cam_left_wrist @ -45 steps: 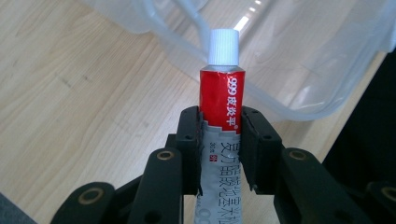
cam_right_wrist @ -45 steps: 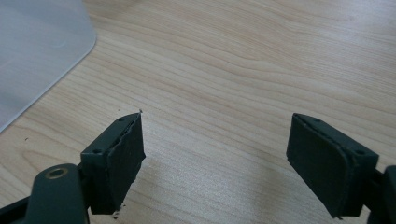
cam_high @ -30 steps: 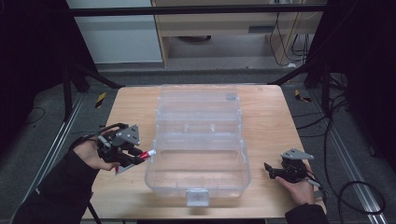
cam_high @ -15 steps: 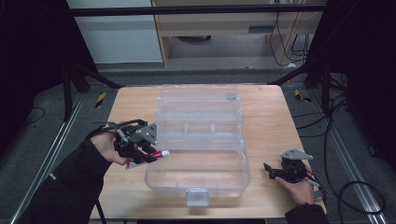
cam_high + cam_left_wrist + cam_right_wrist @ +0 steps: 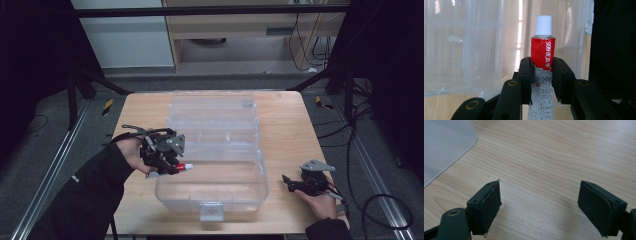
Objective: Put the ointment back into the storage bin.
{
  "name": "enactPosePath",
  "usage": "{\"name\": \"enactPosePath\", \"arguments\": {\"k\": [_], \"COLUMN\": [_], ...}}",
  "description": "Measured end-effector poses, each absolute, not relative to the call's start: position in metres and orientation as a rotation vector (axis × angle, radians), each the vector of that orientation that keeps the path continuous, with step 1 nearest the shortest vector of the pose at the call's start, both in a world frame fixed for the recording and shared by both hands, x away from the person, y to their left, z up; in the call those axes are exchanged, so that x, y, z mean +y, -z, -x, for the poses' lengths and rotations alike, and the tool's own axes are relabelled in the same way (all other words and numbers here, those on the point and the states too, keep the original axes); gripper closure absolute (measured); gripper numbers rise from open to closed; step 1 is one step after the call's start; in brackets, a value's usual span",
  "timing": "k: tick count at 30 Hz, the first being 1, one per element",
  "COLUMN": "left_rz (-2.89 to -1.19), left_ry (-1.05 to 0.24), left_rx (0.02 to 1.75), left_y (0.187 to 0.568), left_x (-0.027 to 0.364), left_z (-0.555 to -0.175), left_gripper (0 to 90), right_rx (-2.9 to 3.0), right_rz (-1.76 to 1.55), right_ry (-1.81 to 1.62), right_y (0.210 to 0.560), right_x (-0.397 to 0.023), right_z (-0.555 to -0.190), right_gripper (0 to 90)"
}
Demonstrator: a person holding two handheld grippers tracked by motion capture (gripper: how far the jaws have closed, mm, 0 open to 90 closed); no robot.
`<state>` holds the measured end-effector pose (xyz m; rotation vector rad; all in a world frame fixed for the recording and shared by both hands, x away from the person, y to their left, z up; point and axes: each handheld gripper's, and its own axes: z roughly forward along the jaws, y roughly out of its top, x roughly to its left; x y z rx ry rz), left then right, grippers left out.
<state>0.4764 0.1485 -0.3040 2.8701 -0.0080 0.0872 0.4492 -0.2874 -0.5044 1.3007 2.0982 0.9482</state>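
Carrying a small red-and-white tube with a white screw cap [image 5: 542, 47], the left claw [image 5: 172, 166] has travelled from the surface's left edge to the near-left wall of the clear plastic hinged storage box [image 5: 212, 187]. Its 2 black jaws are clamped on the tube's middle, cap pointing away from the hand and toward the box interior. In the high view the tube's tip [image 5: 184, 166] sits just at the box rim, and the left gripper view looks past the cap into the translucent walls and dividers behind it.

Compared with the earlier high view from 1 second ago, the left hand sits higher up the surface and closer to the box; there the tube was beside the box's left wall, and half a second ago it was already nearing the rim. The box itself has not shifted, its lid lying open toward the far side.

Judged from this, the tube is being brought in for placing inside the box, and release has not yet happened.

The right claw [image 5: 296, 184] rests low on the wooden surface [image 5: 290, 125] right of the box, in the same spot as before, jaws spread wide and gripping nothing.
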Motion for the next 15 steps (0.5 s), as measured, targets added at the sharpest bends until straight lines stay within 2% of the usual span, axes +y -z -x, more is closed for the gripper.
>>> {"name": "enactPosePath", "arguments": {"k": [15], "left_rz": [-2.927], "left_ry": [-0.063], "left_rx": [-0.12], "left_y": [0.328], "left_x": [0.116], "left_z": [-0.482], "left_gripper": [70.4], "right_rx": [2.105], "right_rz": [-1.305], "right_ry": [-0.95], "right_y": [0.505], "right_x": [-0.287], "right_z": [-0.449], "right_gripper": [18.8]}}
